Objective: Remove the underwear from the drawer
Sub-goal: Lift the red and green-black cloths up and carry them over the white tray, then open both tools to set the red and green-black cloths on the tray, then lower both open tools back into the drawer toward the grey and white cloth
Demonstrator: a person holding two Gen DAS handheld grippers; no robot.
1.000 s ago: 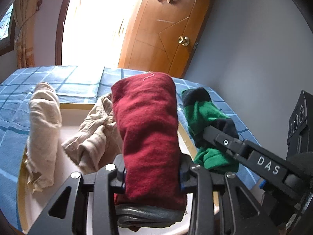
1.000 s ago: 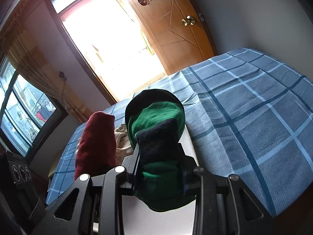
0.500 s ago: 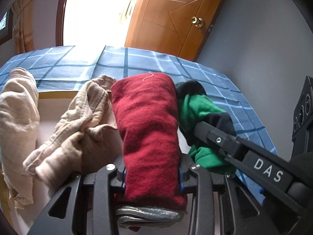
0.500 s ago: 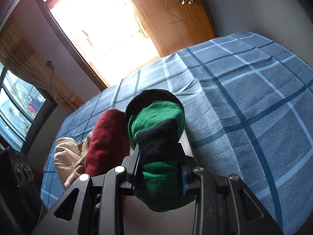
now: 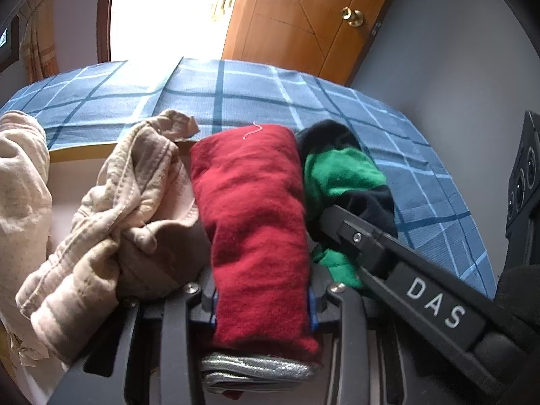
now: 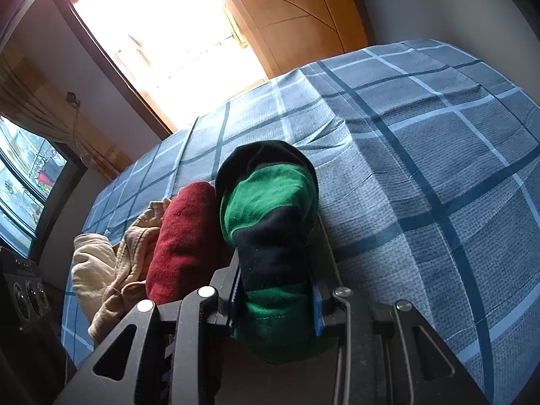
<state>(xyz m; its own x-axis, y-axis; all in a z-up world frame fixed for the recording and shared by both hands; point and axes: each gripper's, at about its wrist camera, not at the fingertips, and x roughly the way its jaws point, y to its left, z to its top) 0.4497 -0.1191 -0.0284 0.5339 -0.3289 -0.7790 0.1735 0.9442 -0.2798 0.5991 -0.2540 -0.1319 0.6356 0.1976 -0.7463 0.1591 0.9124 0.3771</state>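
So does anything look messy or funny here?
Yes. The beige underwear beside the red roll has come unrolled and lies crumpled, while the red roll and the green-and-black roll are tidy. A stray pale thread sits on the red roll.

Daylight blows out the doorway point(image 5: 168, 13); fisheye edges curve dark, foreground perhaps slightly soft.

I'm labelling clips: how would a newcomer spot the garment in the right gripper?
Start at the blue checked bedspread. Before it sits a row of rolled clothes; the right gripper clamps the rightmost, beside the dark red roll. Only this green-and-black roll is two-coloured.
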